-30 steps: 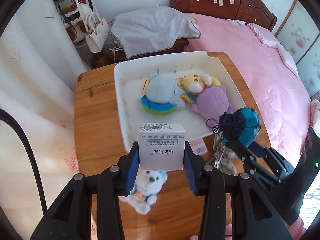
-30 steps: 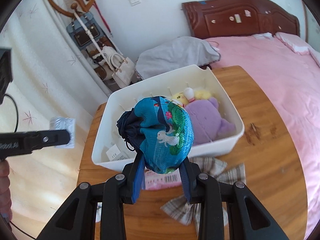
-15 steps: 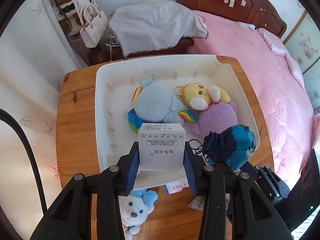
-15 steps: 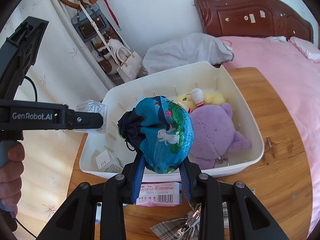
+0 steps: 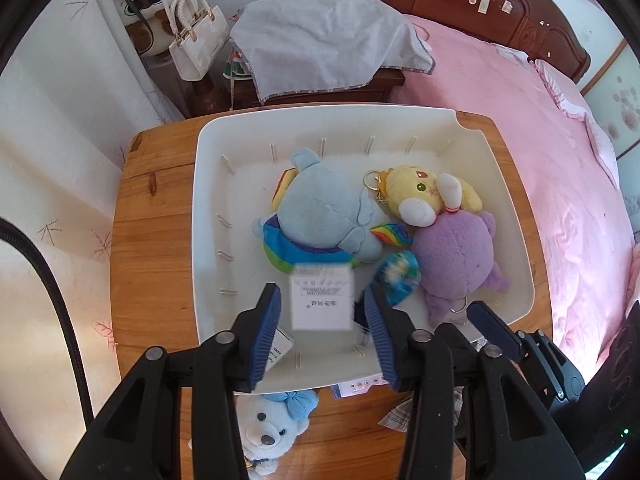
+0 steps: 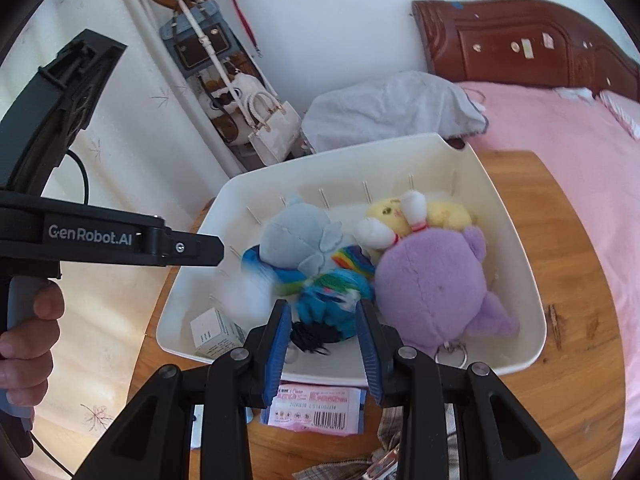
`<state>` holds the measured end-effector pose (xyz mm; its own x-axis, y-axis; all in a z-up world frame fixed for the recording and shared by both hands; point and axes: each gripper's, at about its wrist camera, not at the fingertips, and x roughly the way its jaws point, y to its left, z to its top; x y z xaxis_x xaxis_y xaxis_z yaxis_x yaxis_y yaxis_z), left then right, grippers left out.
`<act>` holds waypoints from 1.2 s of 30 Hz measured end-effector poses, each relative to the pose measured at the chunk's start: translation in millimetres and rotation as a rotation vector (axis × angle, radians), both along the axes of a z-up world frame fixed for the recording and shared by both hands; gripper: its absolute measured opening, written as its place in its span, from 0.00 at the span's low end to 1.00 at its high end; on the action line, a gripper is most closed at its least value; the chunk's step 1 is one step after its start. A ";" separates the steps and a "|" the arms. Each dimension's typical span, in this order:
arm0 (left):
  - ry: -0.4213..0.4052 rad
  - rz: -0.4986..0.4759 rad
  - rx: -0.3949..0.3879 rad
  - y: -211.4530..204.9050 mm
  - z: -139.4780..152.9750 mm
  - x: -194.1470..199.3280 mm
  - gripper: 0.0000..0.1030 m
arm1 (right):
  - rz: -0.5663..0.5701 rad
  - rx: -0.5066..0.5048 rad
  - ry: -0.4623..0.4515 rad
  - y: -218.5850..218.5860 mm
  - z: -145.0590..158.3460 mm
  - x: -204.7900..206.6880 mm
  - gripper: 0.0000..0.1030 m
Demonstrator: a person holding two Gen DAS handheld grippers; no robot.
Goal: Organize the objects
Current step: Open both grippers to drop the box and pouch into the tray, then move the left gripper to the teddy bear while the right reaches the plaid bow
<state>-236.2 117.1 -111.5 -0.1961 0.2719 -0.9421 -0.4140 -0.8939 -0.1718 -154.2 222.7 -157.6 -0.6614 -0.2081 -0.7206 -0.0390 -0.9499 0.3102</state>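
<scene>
- The left gripper (image 5: 323, 322) hangs over the near part of the white bin (image 5: 516, 240); its fingers (image 5: 267, 328) are opening, and the blurred white box (image 5: 322, 298) sits between them with gaps on both sides.
- The right gripper (image 6: 323, 344) has its fingers (image 6: 370, 356) spread; the blurred blue drawstring pouch (image 6: 332, 300) lies between them inside the bin, seemingly clear of the pads.
- A blue plush (image 5: 320, 220), a yellow plush (image 5: 424, 194) and a purple plush (image 5: 456, 256) lie together in the bin.
- On the table (image 5: 152, 248), a white teddy bear (image 5: 268, 428) and a pink packet (image 6: 316, 408) lie just outside the bin's near wall.
</scene>
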 end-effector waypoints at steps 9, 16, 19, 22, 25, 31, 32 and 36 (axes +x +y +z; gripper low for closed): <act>0.011 0.036 -0.042 -8.5 1.7 1.5 0.55 | 0.048 0.043 0.038 -5.7 11.5 1.0 0.34; 0.066 0.067 -0.069 -25.3 13.9 7.7 0.55 | 0.063 0.044 0.083 -8.8 21.6 8.2 0.58; 0.088 0.084 -0.076 -34.6 19.8 12.4 0.55 | 0.068 0.044 0.104 -10.3 26.7 12.5 0.66; 0.111 0.101 -0.093 -42.8 24.9 17.4 0.55 | 0.068 0.041 0.120 -10.8 31.0 17.1 0.68; 0.127 0.107 -0.109 -49.9 27.8 23.5 0.55 | 0.067 0.033 0.134 -10.5 34.6 22.7 0.73; 0.131 0.110 -0.158 -59.9 26.7 35.6 0.55 | 0.070 0.044 0.160 -10.5 41.9 39.1 0.73; 0.129 0.114 -0.162 -61.8 26.6 37.4 0.55 | 0.070 0.051 0.166 -10.5 42.7 42.1 0.74; 0.120 0.114 -0.178 -69.2 26.4 46.8 0.55 | 0.068 0.080 0.191 -11.1 44.7 55.4 0.77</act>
